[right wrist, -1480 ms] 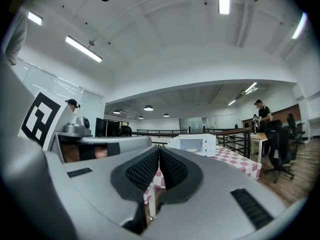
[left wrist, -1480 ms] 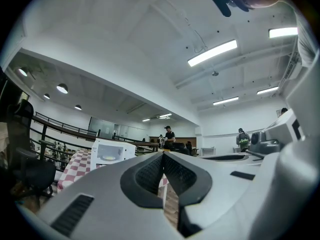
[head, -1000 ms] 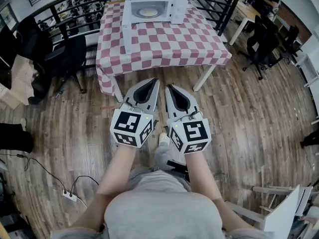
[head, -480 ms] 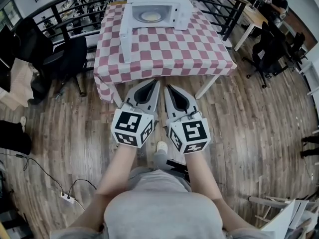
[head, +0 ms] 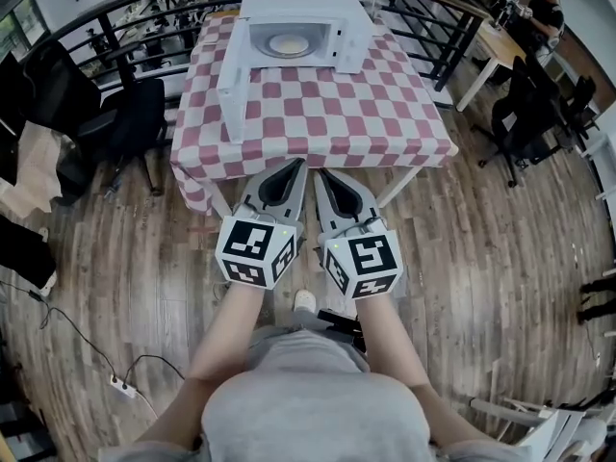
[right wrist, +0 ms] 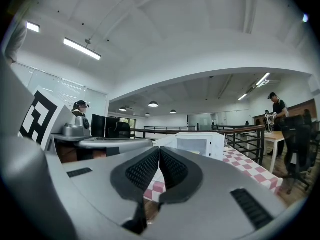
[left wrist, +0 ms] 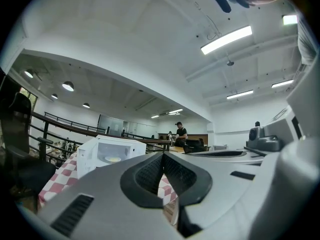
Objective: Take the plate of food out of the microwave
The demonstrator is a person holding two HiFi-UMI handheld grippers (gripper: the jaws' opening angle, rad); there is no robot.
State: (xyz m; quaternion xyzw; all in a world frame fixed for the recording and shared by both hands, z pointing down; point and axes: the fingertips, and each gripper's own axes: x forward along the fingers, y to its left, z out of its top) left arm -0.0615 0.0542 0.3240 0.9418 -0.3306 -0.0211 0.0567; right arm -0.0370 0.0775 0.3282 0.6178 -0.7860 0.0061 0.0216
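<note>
Checkered surface (head: pixel 318 114) bears an open microwave (head: pixel 300 4); inside lies a pale plate of food (head: pixel 288 44), well ahead of our left tool (head: pixel 293 164) and right tool (head: pixel 325 170), both closed, empty.

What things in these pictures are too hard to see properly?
- Plate: too small in the head view to tell what lies on it.
- Microwave buttons: too small in every view.
- Table, left gripper view: mostly covered by the shut left gripper.
</note>
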